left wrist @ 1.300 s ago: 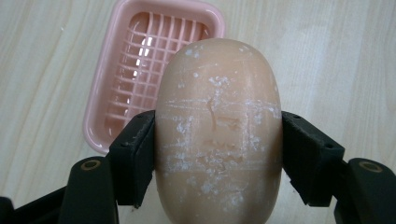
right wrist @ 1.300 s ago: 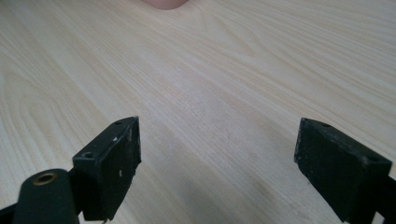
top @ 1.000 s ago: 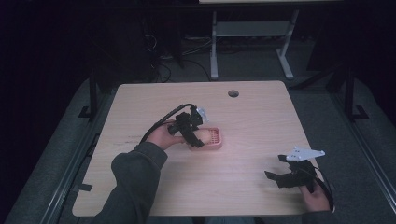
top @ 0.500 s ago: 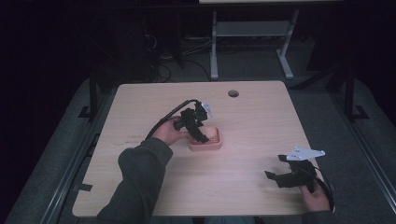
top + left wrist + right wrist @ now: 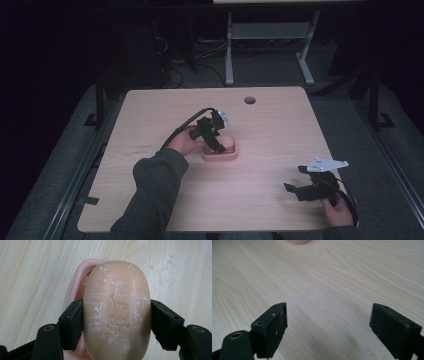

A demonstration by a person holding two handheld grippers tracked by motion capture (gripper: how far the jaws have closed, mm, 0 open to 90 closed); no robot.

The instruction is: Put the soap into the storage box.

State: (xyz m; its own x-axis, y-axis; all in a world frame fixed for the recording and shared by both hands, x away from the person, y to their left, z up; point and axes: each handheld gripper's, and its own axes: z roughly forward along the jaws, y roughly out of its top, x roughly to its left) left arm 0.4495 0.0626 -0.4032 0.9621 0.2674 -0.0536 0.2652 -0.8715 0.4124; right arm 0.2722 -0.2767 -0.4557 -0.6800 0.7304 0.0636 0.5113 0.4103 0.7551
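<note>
The left gripper (image 5: 116, 322) was clamped on a soap bar (image 5: 117, 310), one black jaw pressed to each long side. The bar was tan, flecked and streaked with white; faint marks were pressed into its face, but I could not read them as any word. Under it sat one pink dish (image 5: 79, 287), its rim showing at the bar's far left. From above, the left gripper (image 5: 215, 142) and the soap (image 5: 228, 143) stood over that dish (image 5: 220, 156) near the middle of the table (image 5: 150, 125), slightly left of centre. The left hand (image 5: 185, 142) gripped the tool, a grey sleeve (image 5: 155, 190) running back to the near edge.

The right gripper (image 5: 328, 327) had its jaws wide apart over bare wood, holding nothing. It lay at the near right corner (image 5: 312, 187), well apart from the dish, in the right hand (image 5: 337, 212).

I counted one soap, one dish, two grippers.

Half a second before, the left gripper and dish had been at about the same spot; a second before, the gripper had been a little farther left and the dish's ribbed inside was visible. The right gripper had not shifted.
</note>
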